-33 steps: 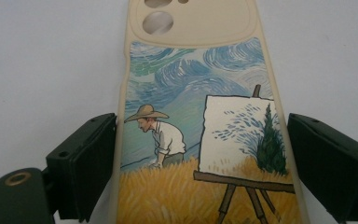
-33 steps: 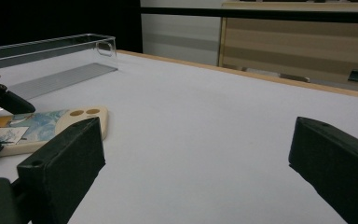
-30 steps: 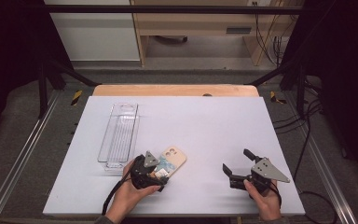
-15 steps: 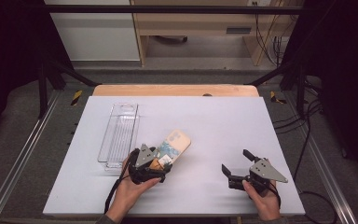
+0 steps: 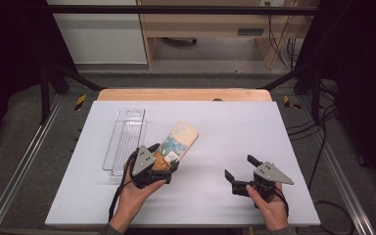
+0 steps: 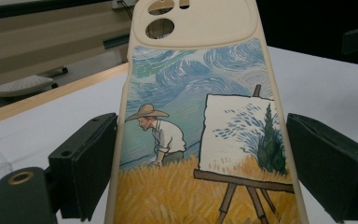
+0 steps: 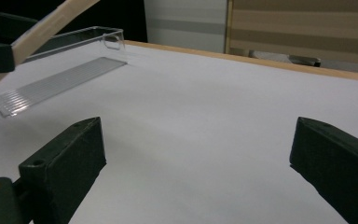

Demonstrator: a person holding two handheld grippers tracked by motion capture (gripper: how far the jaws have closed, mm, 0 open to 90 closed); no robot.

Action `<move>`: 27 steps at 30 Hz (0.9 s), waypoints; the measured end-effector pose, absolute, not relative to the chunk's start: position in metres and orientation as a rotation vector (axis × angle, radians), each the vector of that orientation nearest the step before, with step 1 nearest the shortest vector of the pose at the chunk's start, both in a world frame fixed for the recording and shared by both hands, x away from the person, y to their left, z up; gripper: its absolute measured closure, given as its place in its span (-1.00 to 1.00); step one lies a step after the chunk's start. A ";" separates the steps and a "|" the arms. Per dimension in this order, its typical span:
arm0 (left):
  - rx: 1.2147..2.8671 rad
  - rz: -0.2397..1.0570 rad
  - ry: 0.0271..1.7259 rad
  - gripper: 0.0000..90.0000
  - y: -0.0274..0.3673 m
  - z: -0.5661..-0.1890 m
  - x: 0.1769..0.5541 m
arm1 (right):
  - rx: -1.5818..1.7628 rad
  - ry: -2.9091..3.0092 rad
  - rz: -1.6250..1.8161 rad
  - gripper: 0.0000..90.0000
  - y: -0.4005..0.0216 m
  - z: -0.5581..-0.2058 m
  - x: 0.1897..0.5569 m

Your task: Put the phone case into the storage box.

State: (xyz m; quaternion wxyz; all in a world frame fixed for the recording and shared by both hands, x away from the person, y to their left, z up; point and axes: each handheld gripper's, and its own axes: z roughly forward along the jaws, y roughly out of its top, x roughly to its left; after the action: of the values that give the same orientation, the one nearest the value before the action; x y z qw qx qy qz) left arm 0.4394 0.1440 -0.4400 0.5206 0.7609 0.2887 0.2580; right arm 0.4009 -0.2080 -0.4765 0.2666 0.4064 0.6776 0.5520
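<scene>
Left gripper [image 5: 157, 159]: jaws clamped on the long edges of a phone case [image 5: 177, 140], one black jaw against each side in the left gripper view. The case [image 6: 200, 130] bears a painted scene: a figure in a straw hat, an easel and a yellow field under a swirled blue sky, with cream camera cut-outs at its far end. In the high view it sits at the near-left of the white table [image 5: 235, 127], its free end pointing to about 1 o'clock. In the right gripper view that end is tilted upward, off the surface.

Clear plastic tray [image 5: 125, 139]: lies lengthwise just beside the case, at its 9 o'clock, open side up.

Right gripper [image 5: 240, 169]: held low over the table at the case's 4 o'clock, well apart from it. Jaws wide apart, bare tabletop between them.
</scene>
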 end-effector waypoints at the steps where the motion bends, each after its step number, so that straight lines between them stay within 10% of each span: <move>1: 1.820 0.621 0.688 -0.75 0.144 -0.439 0.439 | 1.092 1.827 1.503 -0.93 -0.205 -0.473 0.402; 27: 1.747 0.678 0.653 -0.75 0.145 -0.427 0.423 | 1.052 1.926 1.721 -0.90 -0.136 -0.396 0.419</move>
State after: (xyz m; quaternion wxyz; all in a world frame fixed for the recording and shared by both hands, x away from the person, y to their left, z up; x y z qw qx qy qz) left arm 0.4231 0.1445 -0.4272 0.5468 0.7371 0.2754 0.2862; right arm 0.4195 -0.1360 -0.3961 0.1753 0.3714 0.6799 0.6075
